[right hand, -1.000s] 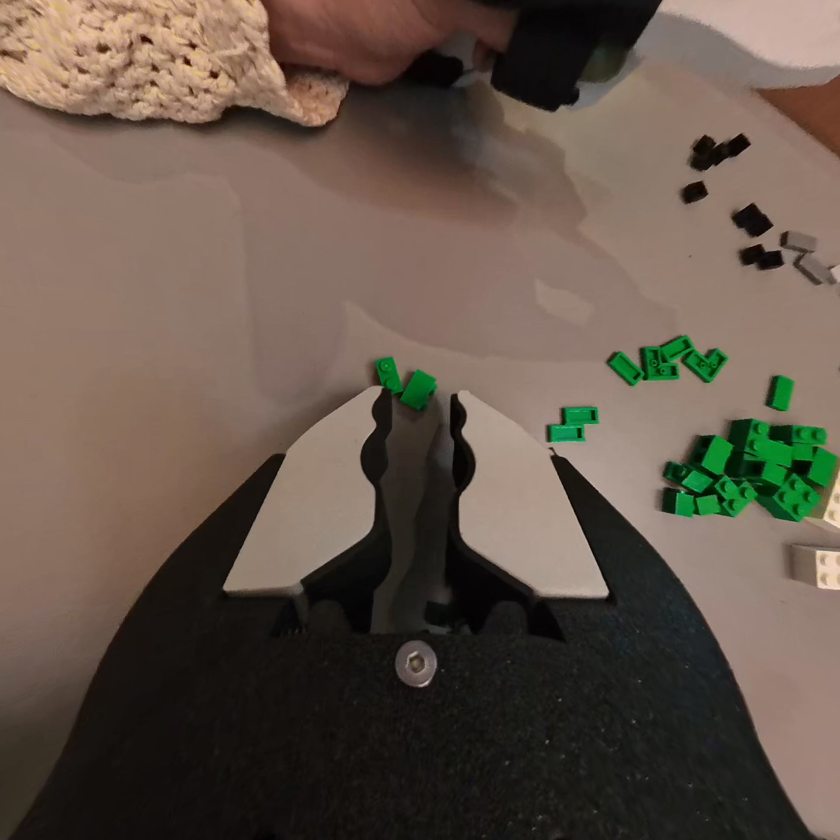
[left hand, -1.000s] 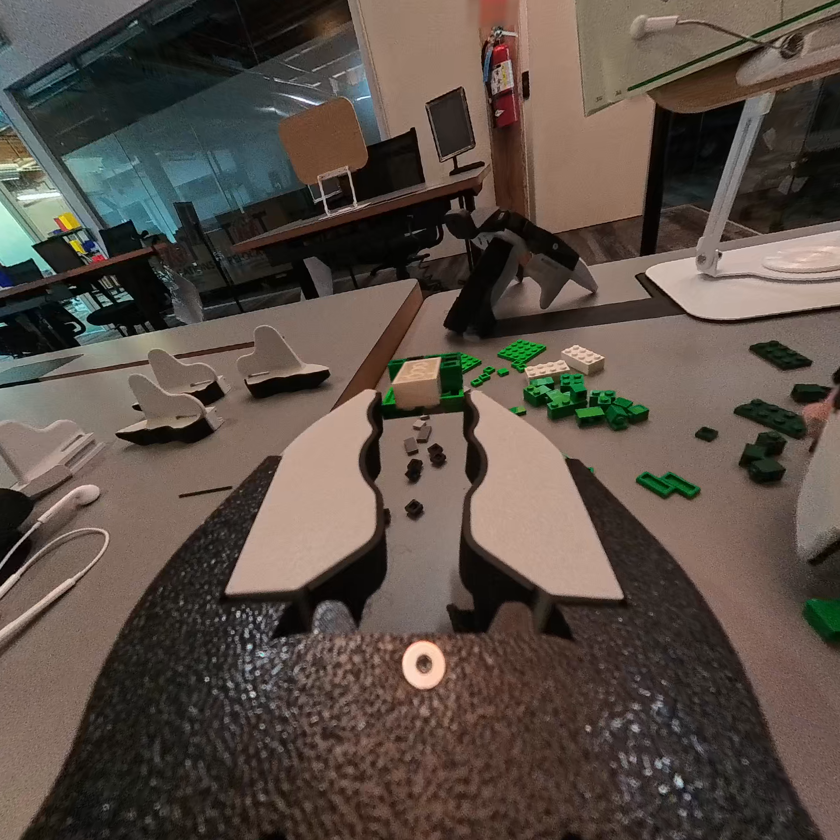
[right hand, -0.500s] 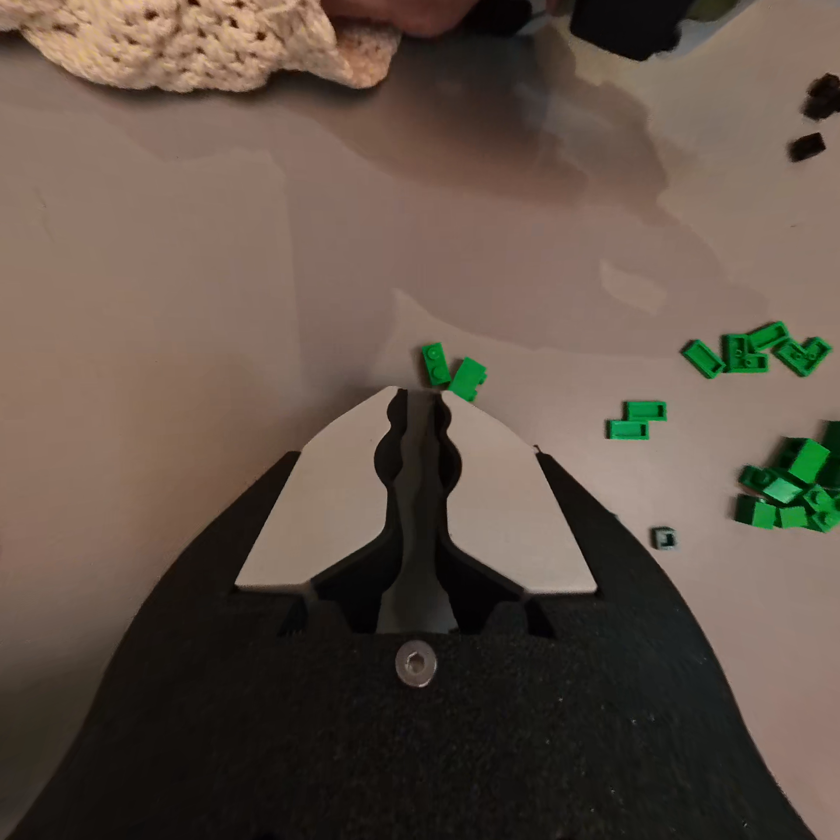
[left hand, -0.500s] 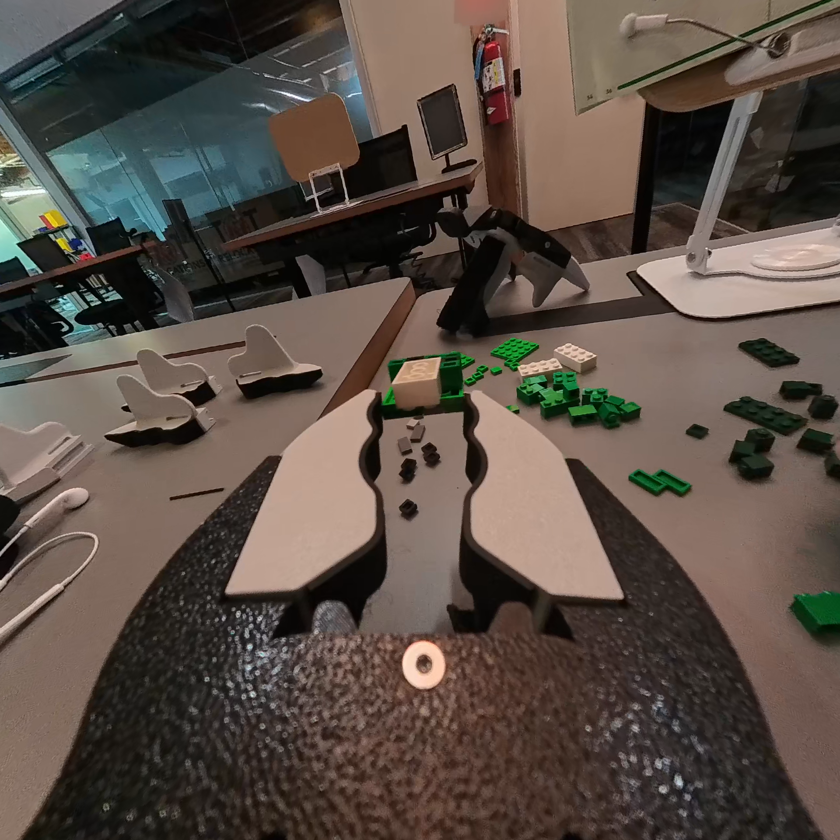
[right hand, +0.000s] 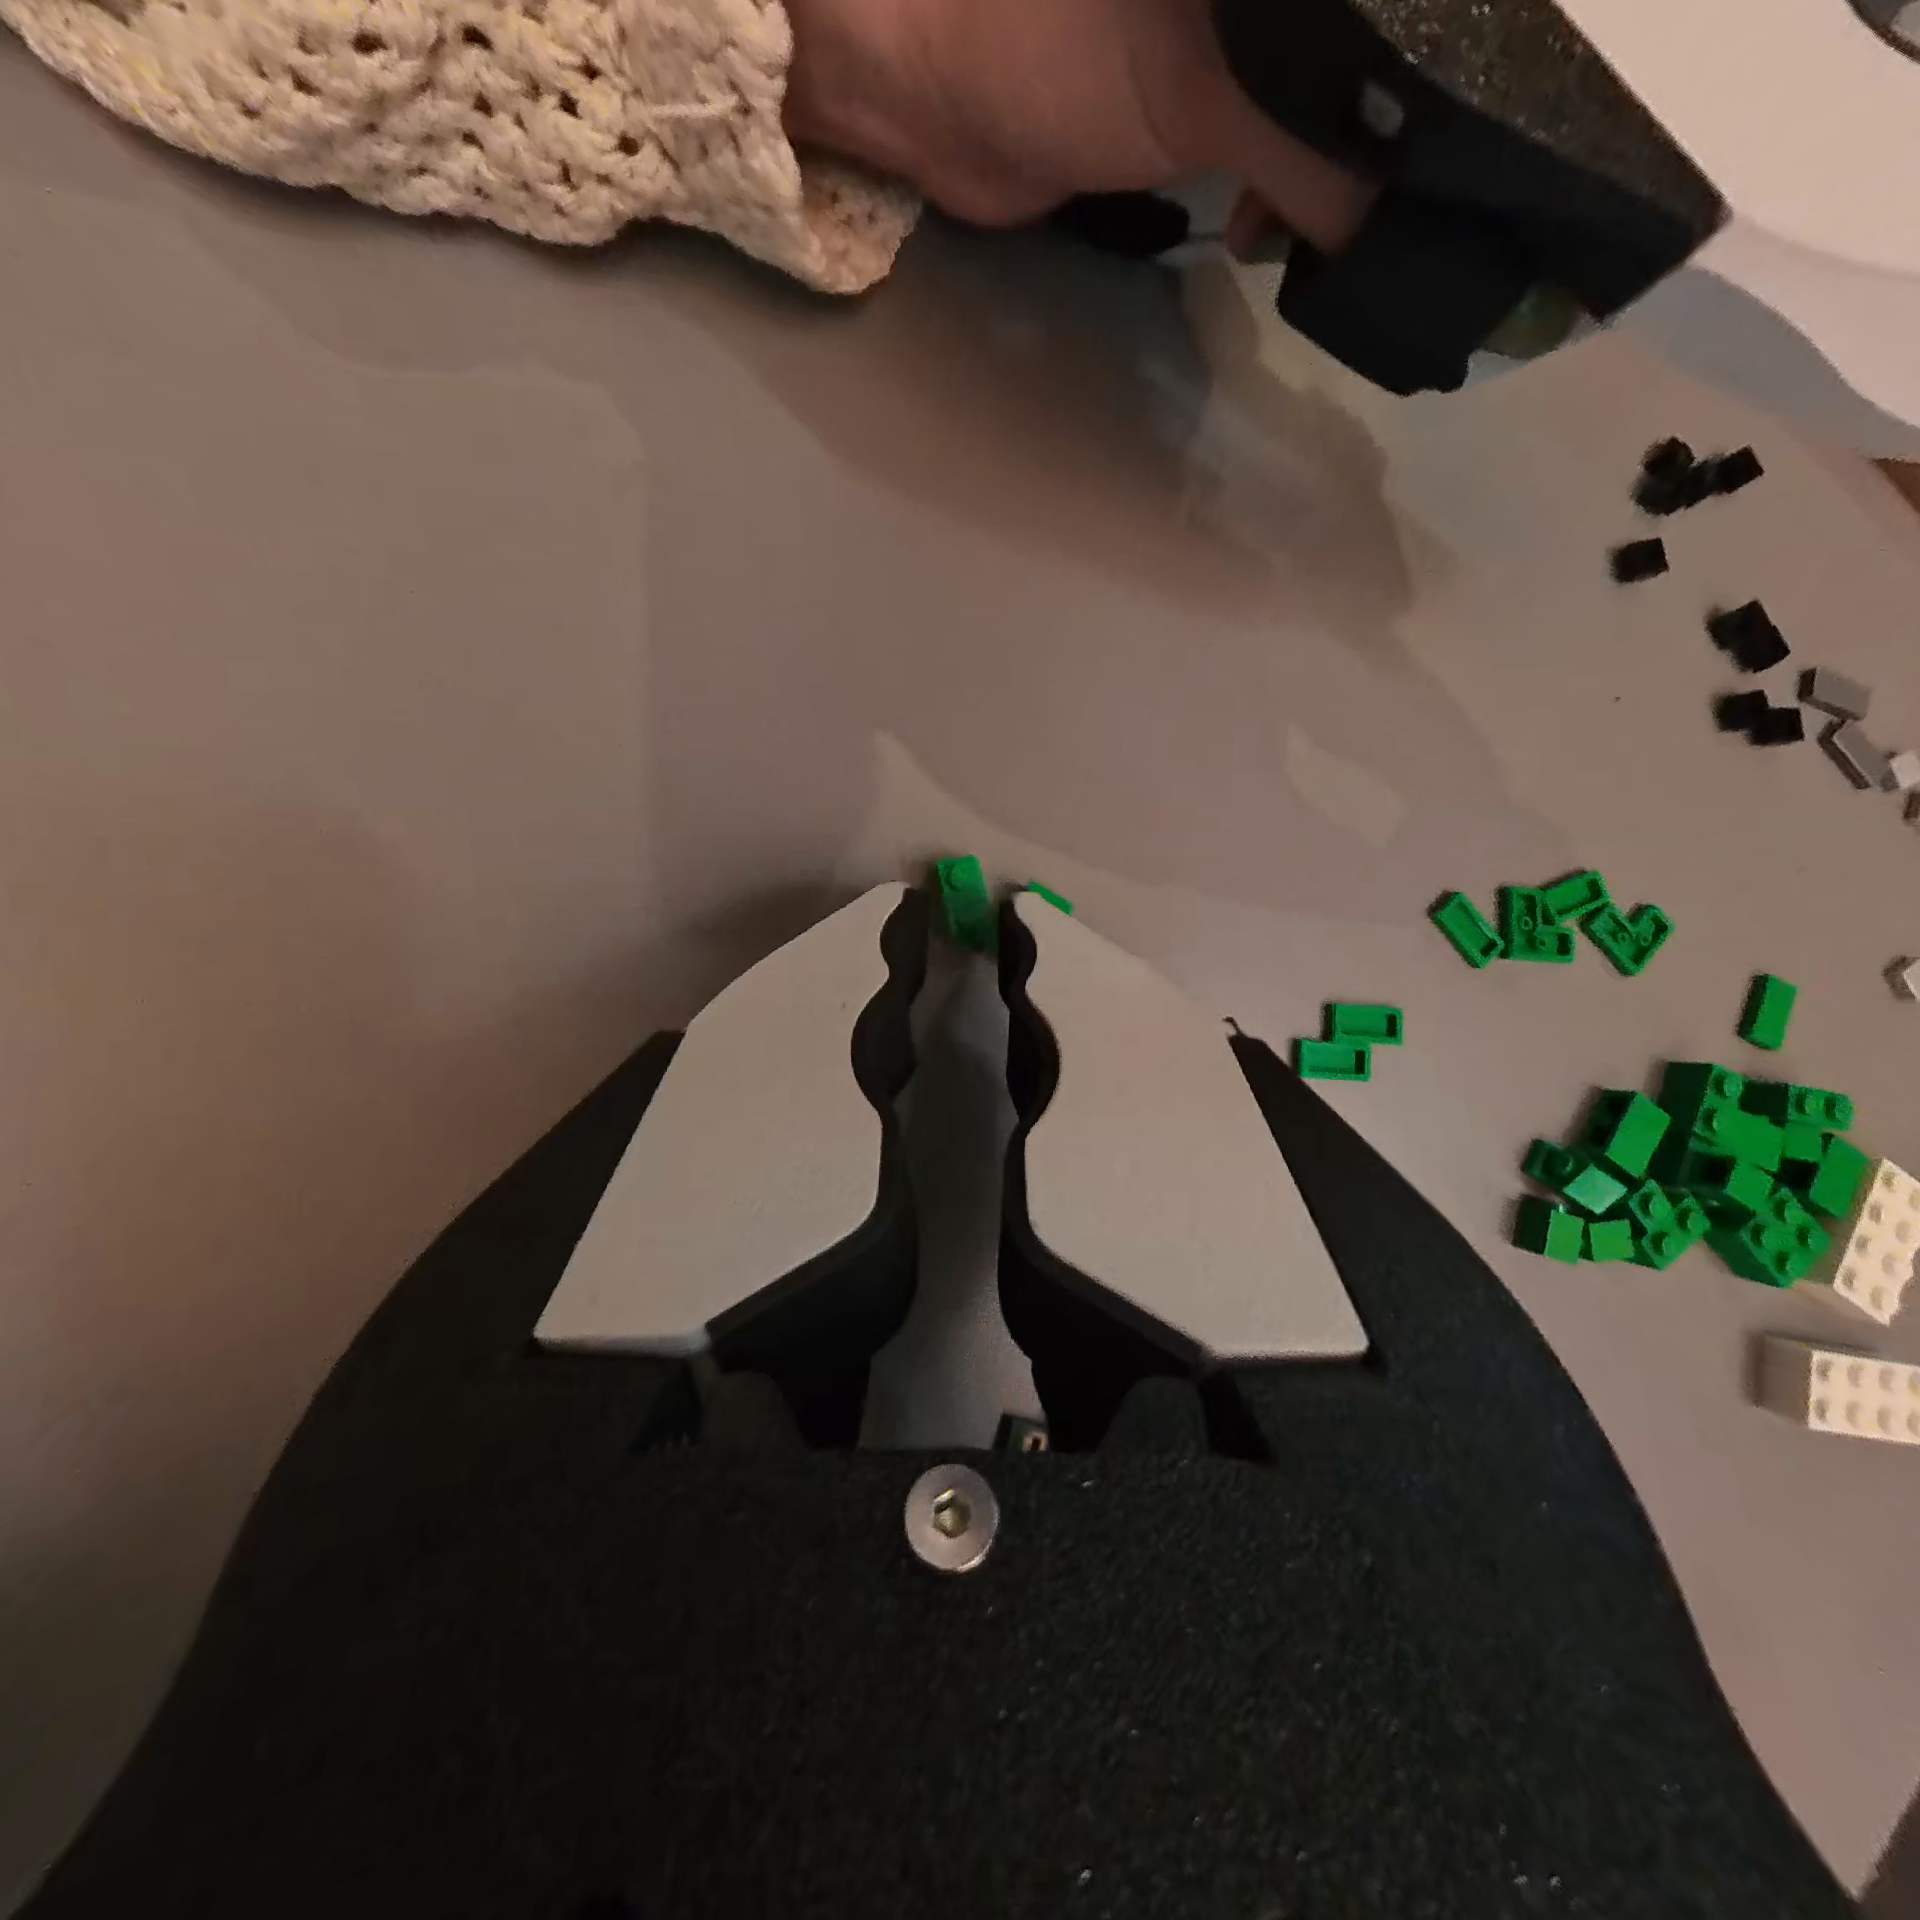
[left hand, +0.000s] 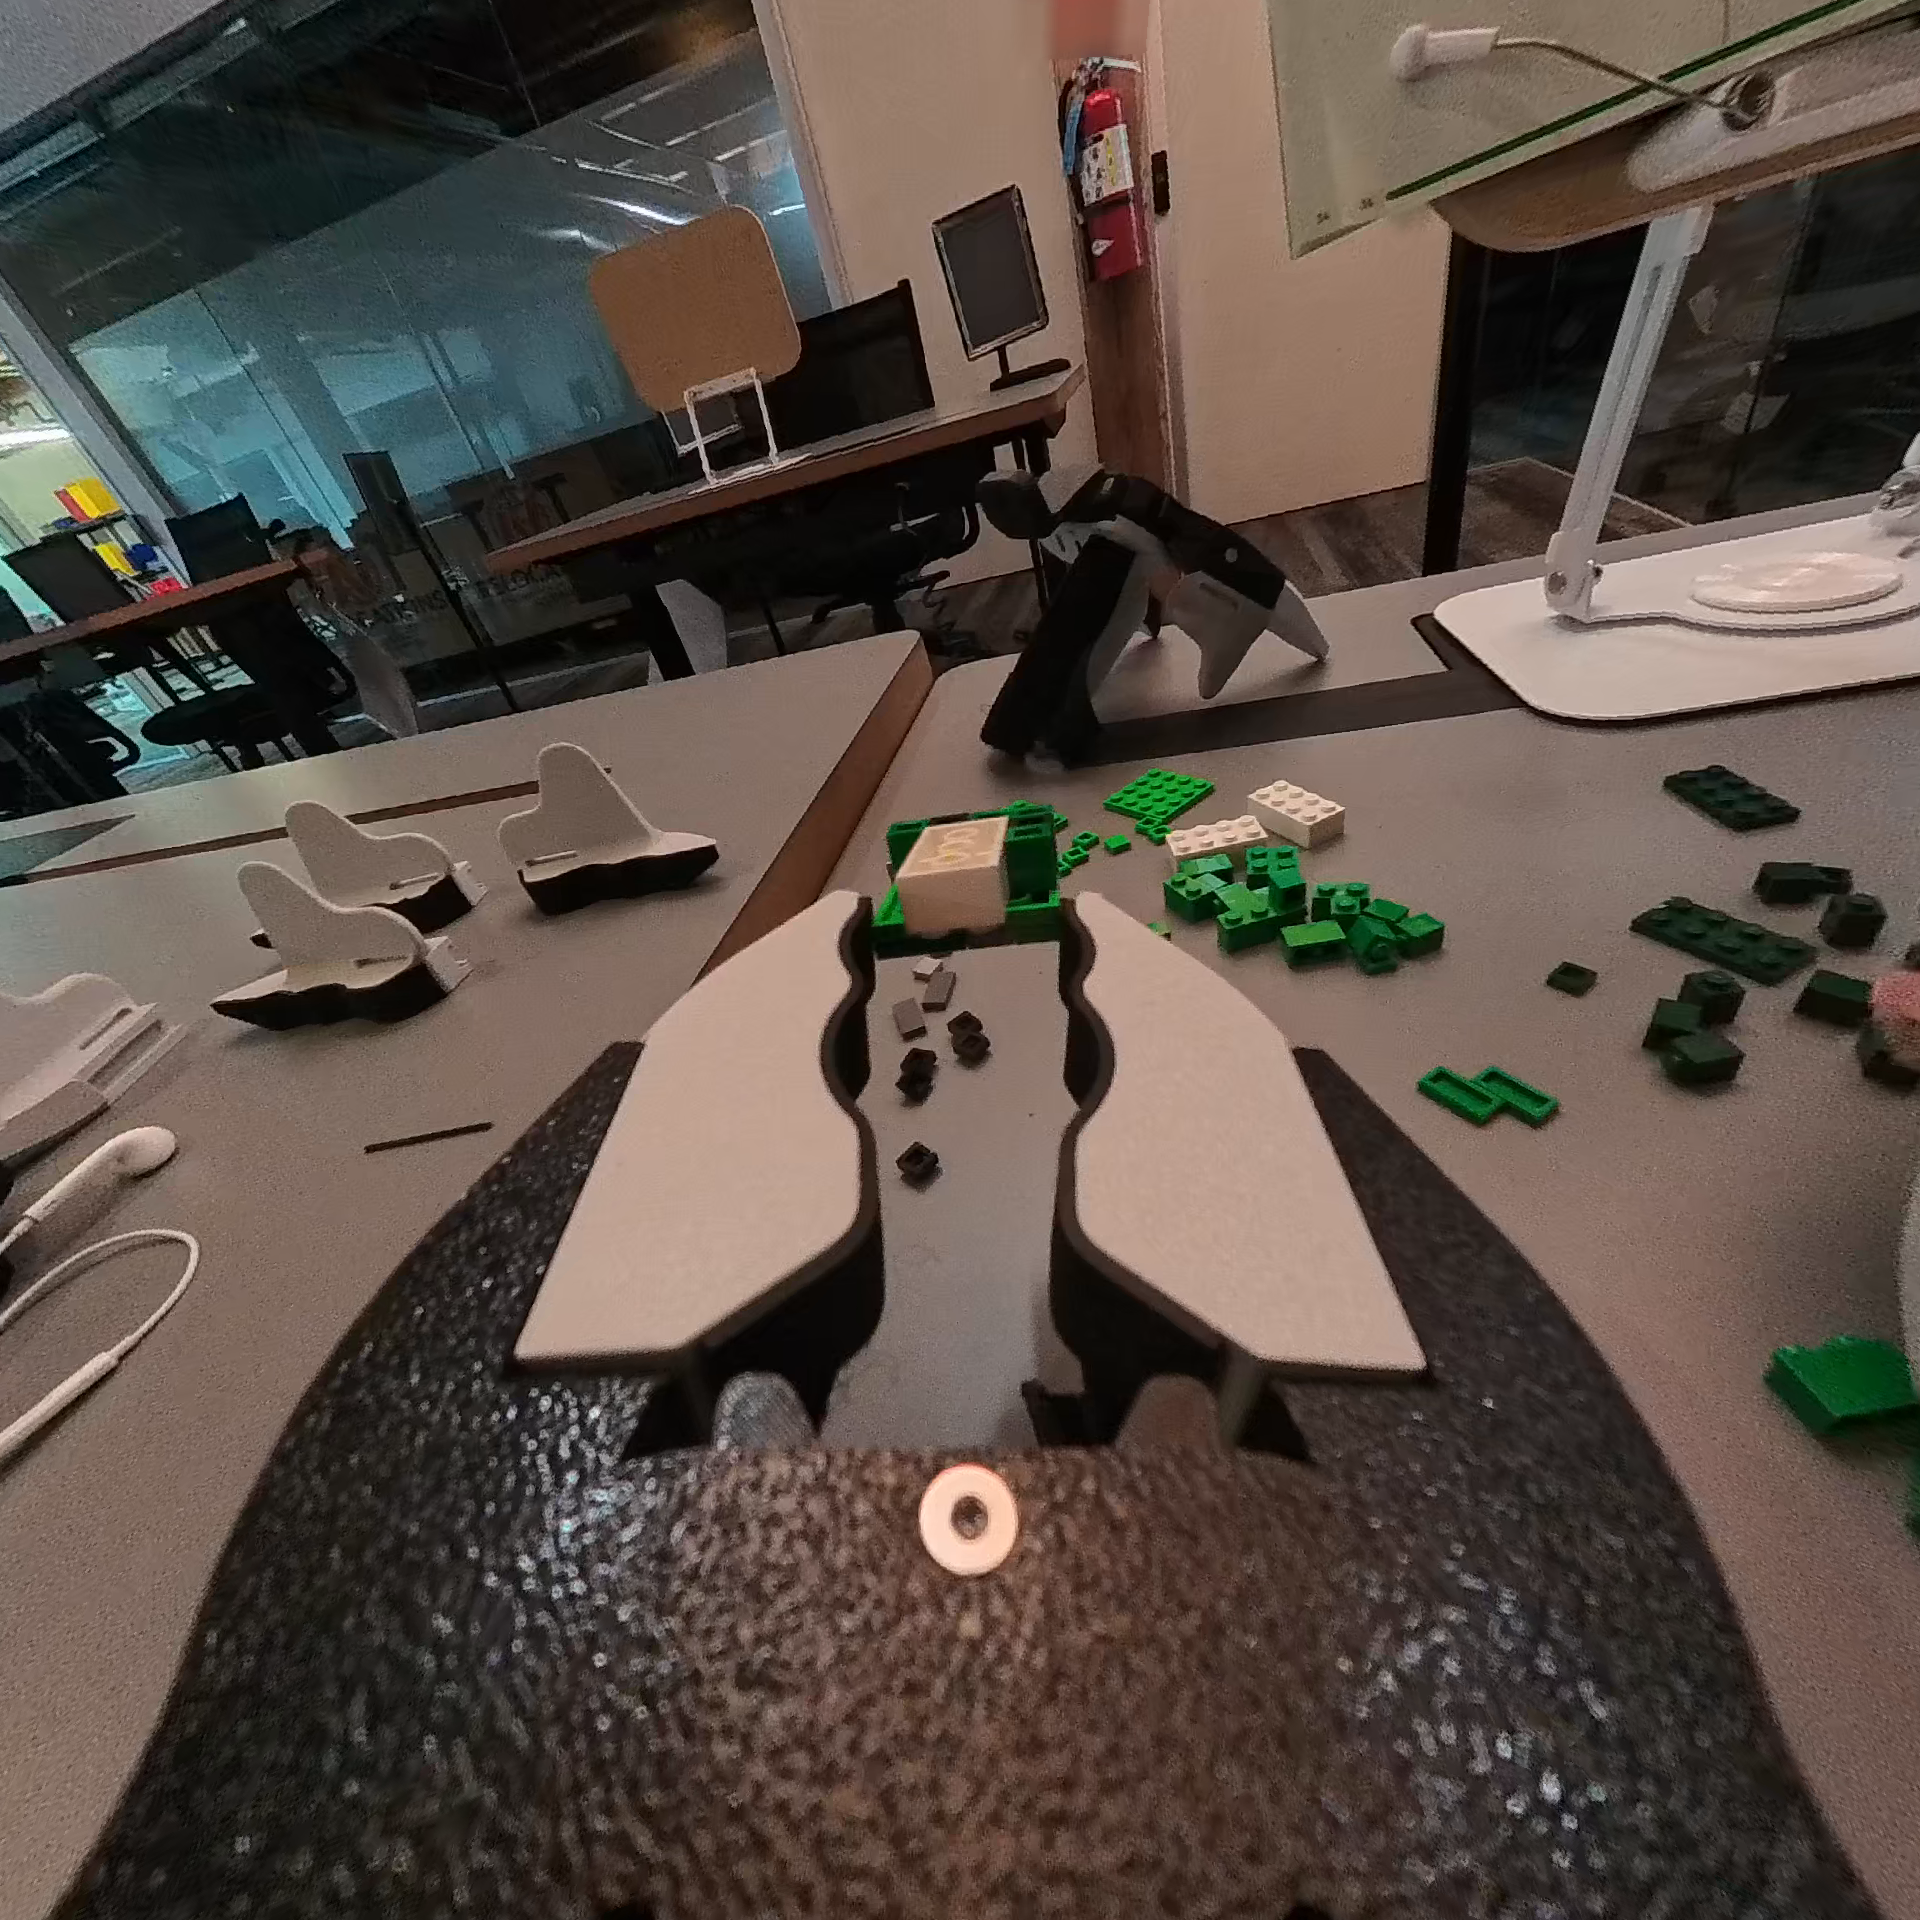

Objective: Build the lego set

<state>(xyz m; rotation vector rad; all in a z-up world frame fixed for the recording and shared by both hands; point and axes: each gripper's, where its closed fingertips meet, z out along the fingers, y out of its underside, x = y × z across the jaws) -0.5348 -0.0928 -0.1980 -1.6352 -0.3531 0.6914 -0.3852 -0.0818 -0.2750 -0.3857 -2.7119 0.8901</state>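
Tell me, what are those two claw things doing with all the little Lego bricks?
A person is building a Lego set with a gripper in each hand. The right gripper has its fingers around a small green brick on the grey table, about to pinch it. The left gripper is open and empty, pointing at the partly built green and white model. Loose green bricks lie in a pile nearby.

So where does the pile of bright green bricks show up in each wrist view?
Left wrist view: the pile of bright green bricks lies on the grey table, right of centre, beyond the right fingertip of the left gripper.
Right wrist view: the pile sits at the right edge, about mid-height.
Shared landmark: the white bricks right beside the pile.
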